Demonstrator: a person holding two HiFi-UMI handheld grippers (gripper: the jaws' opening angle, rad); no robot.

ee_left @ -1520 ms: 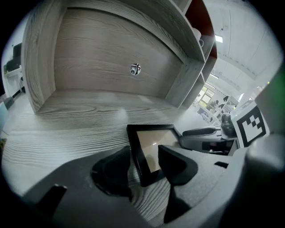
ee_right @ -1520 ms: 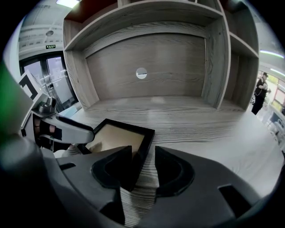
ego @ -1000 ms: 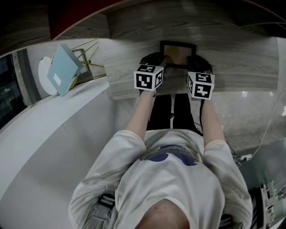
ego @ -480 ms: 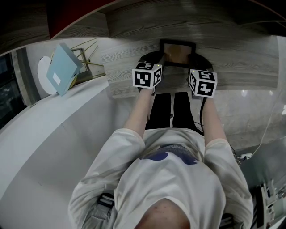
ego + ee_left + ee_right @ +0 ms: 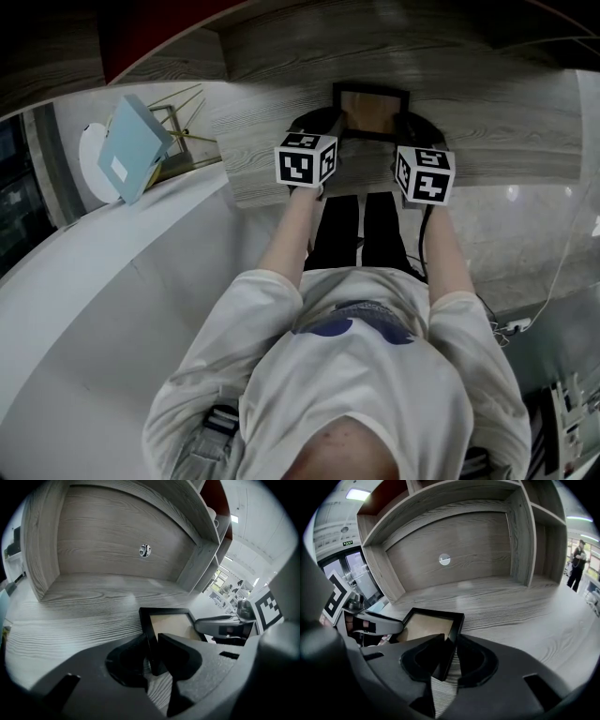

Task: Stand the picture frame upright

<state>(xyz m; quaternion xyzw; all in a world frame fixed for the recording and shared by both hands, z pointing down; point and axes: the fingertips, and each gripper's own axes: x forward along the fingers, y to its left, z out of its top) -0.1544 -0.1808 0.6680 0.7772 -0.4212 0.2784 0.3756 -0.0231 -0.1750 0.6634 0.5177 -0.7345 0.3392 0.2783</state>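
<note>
While picture frame lies on shelf, left gripper and right gripper, jaws just closing, clamp its side edges.

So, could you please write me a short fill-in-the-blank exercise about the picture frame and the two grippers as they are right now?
1. The picture frame lies ____ on the wooden shelf.
2. The left gripper has the frame's ____ edge between its fingers.
3. The right gripper has the frame's ____ edge between its fingers.
Missing words: flat; left; right.
Note: both grippers' fingers have just been closing.
</note>
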